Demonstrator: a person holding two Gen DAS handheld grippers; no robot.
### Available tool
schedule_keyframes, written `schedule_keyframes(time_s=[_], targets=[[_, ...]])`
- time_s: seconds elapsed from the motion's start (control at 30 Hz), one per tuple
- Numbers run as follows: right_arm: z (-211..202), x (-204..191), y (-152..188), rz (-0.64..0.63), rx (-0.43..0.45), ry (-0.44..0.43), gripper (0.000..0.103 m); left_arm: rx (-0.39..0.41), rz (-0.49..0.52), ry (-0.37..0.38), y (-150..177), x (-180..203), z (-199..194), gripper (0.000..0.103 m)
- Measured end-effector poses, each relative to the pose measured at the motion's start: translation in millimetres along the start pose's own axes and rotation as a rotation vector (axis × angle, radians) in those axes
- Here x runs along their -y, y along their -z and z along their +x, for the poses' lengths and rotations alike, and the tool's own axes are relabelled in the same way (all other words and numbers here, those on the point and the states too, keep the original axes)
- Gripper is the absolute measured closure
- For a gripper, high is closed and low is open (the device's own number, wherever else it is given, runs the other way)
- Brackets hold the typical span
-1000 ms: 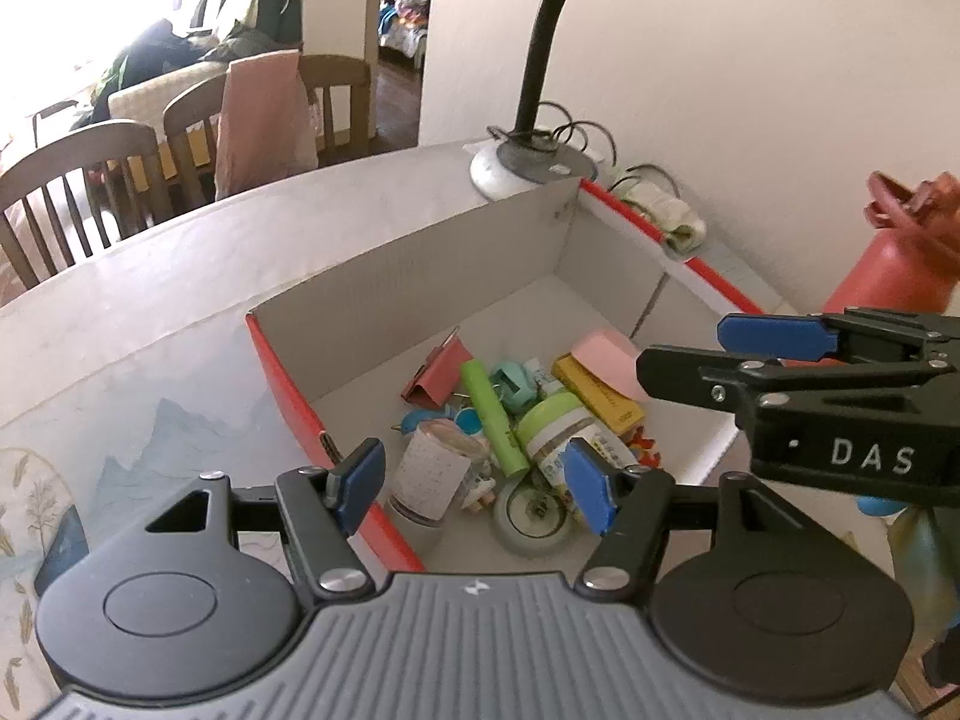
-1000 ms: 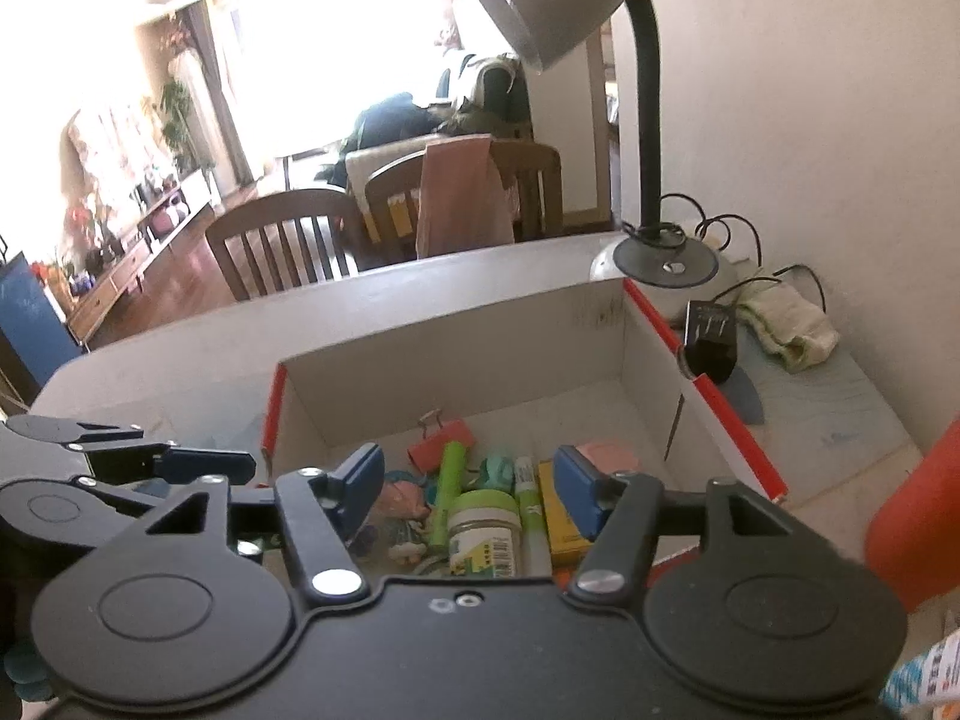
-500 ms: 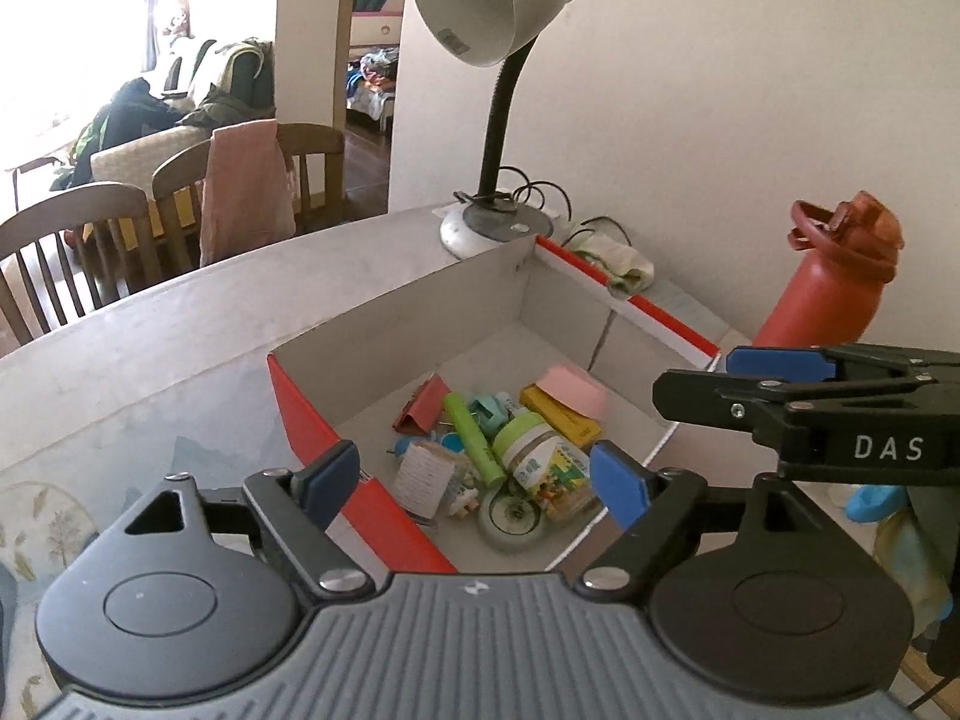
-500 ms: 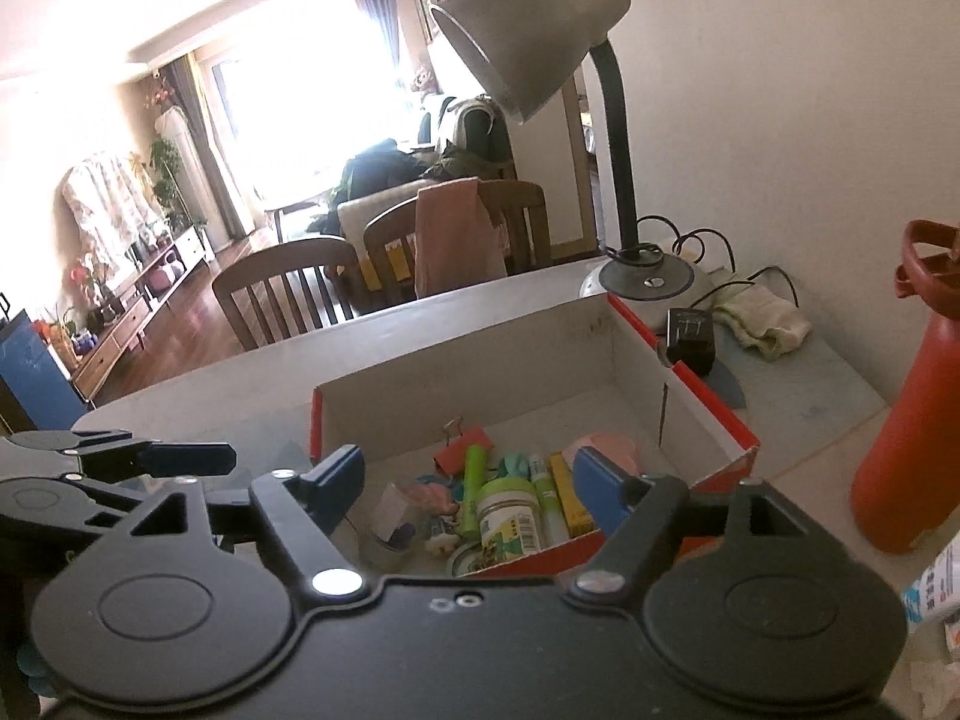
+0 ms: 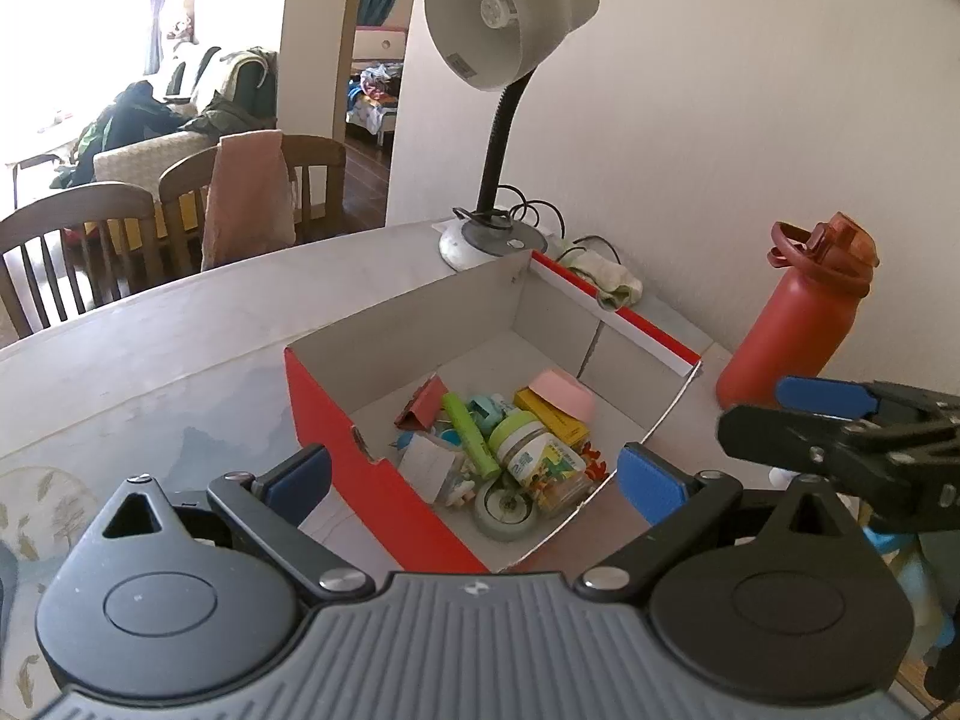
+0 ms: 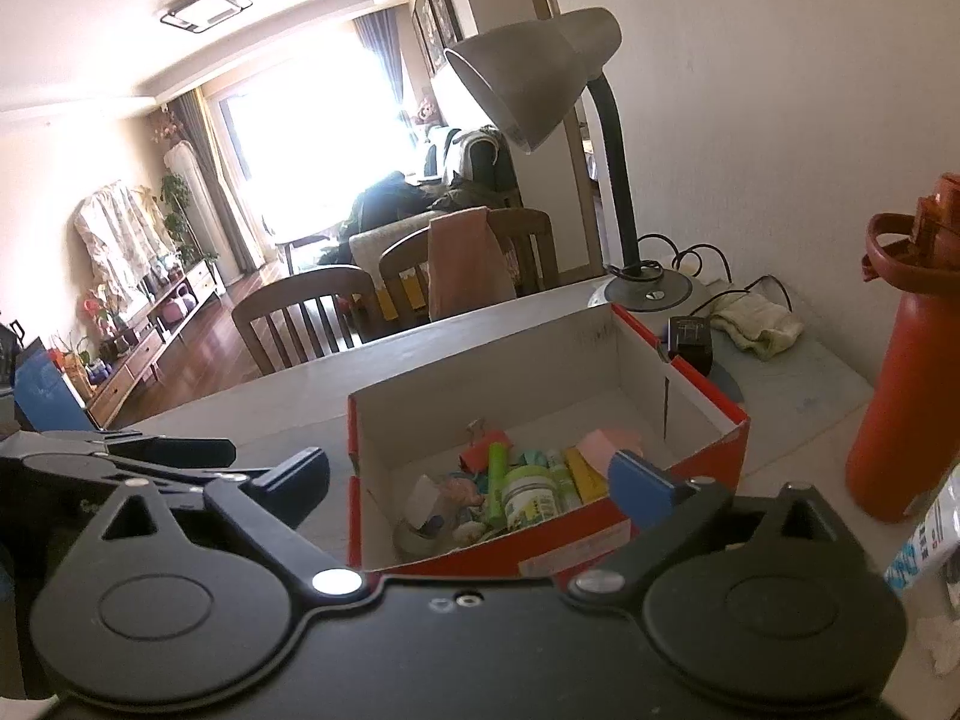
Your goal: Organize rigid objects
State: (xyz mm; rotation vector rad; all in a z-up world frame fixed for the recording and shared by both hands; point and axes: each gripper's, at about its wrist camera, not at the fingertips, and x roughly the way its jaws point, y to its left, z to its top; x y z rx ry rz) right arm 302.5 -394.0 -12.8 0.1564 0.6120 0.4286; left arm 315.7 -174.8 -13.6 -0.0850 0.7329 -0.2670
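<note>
A red cardboard box with a white inside stands on the table and also shows in the right wrist view. In it lie several small things: a green-lidded jar, a green marker, a pink pad, a red binder clip, a tape roll. My left gripper is open and empty, above and short of the box's near side. My right gripper is open and empty, also back from the box.
A grey desk lamp stands behind the box with its base and cables. A red water bottle stands right of the box. A cloth and black adapter lie at the back right. Chairs stand beyond the table.
Both grippers have pulled up and back from the box, so it looks smaller and farther. Both sets of jaws have spread a little wider. The things in the box have not moved.
</note>
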Motion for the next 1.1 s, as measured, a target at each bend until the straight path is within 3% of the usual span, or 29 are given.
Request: schedule_keyframes(time_s=[0.7,1.1], targets=[[-24,-23,17,-0.021,0.008,-0.016,0.001,0.069,0.029,-0.023,18,7,-35,0.001],[-23,-28,21,-0.014,-0.006,-0.018,0.001,0.053,0.031,-0.026,21,6,-33,0.001]])
